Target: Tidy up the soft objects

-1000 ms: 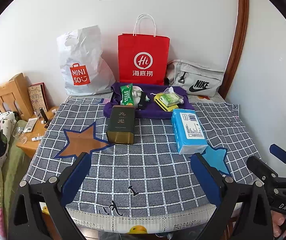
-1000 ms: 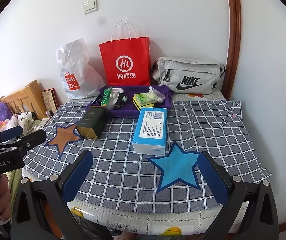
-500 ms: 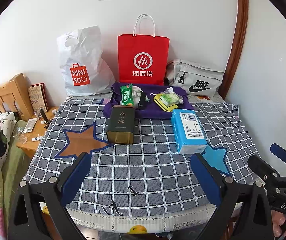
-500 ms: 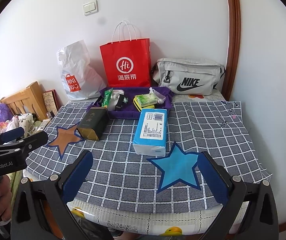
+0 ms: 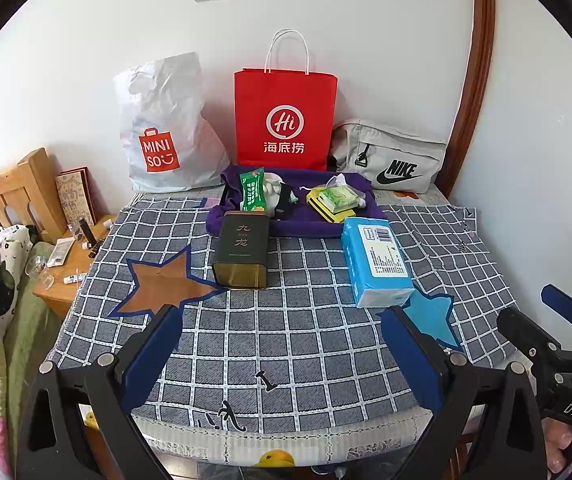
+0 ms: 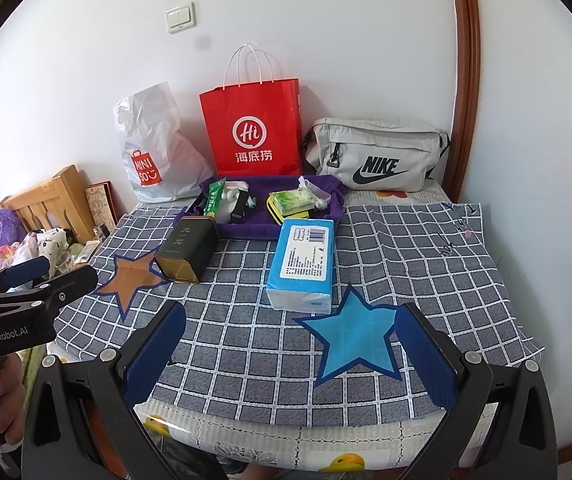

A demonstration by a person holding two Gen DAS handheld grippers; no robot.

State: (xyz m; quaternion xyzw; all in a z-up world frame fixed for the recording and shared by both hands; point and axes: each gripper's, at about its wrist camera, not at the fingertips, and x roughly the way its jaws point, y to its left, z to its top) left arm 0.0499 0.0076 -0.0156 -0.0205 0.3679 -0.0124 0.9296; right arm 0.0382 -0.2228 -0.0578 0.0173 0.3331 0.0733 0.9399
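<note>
A blue tissue pack lies on the checked cloth, right of a dark tea tin. Behind them a purple tray holds a green snack packet, a white plush toy and a green tissue packet on a yellow box. My left gripper is open and empty above the table's near edge. My right gripper is open and empty, near a blue star patch.
A red paper bag, a white Miniso bag and a grey Nike pouch stand against the back wall. A wooden bedside stand with small items is at the left. An orange star patch is on the cloth.
The right wrist view has shifted slightly, the scene sitting a little lower in frame. The left gripper and the objects have not moved.
</note>
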